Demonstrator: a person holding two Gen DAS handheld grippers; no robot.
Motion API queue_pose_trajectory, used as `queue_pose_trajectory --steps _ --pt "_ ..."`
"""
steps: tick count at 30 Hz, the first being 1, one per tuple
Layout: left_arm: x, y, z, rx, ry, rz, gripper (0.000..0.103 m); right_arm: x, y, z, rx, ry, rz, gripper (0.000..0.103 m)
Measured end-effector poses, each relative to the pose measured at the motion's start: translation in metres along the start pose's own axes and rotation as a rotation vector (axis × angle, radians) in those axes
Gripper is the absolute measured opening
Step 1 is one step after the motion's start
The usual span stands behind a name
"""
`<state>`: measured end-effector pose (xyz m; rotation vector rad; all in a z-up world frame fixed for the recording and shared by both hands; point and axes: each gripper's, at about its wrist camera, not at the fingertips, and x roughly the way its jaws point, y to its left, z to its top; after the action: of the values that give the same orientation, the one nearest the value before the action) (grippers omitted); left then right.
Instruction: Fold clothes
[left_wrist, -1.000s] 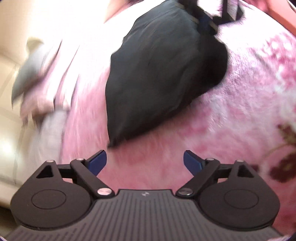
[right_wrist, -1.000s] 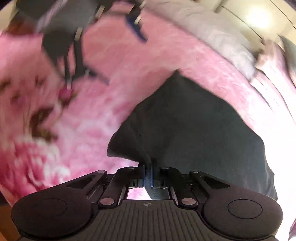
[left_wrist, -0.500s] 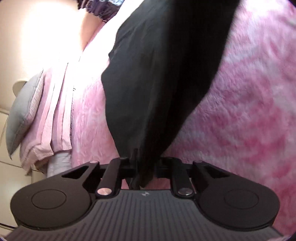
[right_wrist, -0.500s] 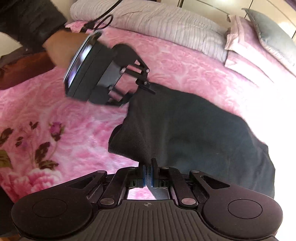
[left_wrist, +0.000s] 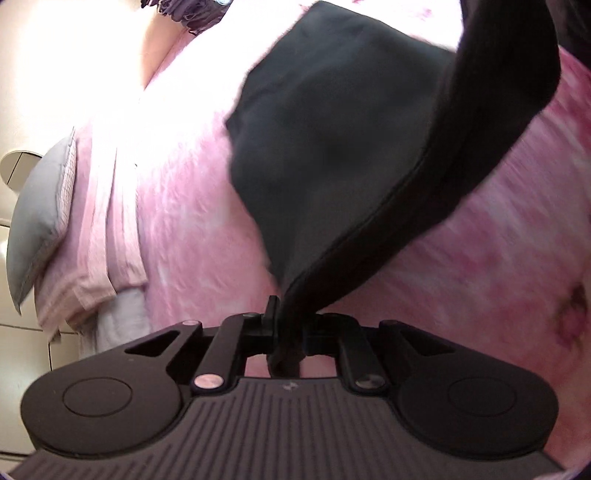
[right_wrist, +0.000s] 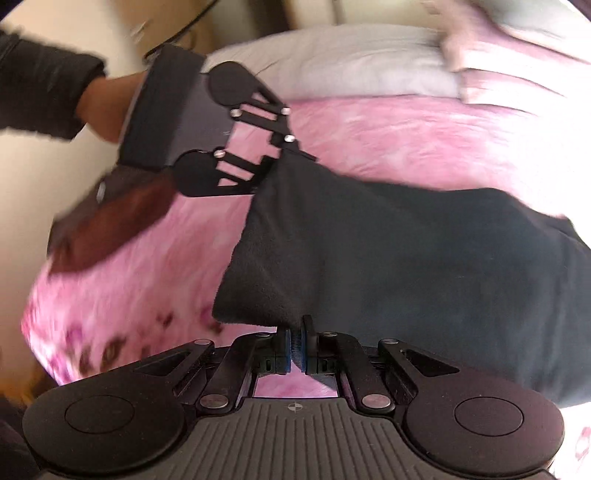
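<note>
Left tool (left_wrist: 286, 325) and right tool (right_wrist: 294, 349) both clamped, pointing downward.

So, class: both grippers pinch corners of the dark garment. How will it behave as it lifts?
Probably floppy: the dark garment sags between the left gripper and right gripper. Likely light, since thin pinches carry it. Its fuzzy inner face suggests little slipping.

Your left gripper (left_wrist: 286, 325) is matte black: a ribbed grey-black deck, round discs at both sides, silver screws on the linkage bars. Your right gripper (right_wrist: 294, 345) matches it, with blue pads on its fingers (right_wrist: 284, 350) and a small crosshair mark. Your sleeve (right_wrist: 40, 88) is dark grey.
</note>
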<state>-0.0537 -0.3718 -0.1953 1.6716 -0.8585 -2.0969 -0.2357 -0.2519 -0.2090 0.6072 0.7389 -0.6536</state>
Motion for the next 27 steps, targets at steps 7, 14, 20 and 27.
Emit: queue_pose_trajectory --steps 7,14,20,27 --pt "0.062 0.096 0.113 0.143 -0.037 -0.073 0.01 -0.057 -0.123 -0.001 0.278 -0.129 -0.077 0.003" --pt "0.169 0.122 0.22 0.22 -0.058 -0.251 0.01 -0.073 -0.237 -0.051 0.575 -0.163 -0.141 0.003" --pt "0.243 0.115 0.255 0.249 0.004 -0.362 0.01 -0.056 -0.304 -0.098 0.877 -0.183 -0.115 0.003" --pt "0.262 0.12 0.264 0.17 0.012 -0.416 0.011 -0.055 -0.328 -0.119 1.062 -0.196 -0.107 0.003"
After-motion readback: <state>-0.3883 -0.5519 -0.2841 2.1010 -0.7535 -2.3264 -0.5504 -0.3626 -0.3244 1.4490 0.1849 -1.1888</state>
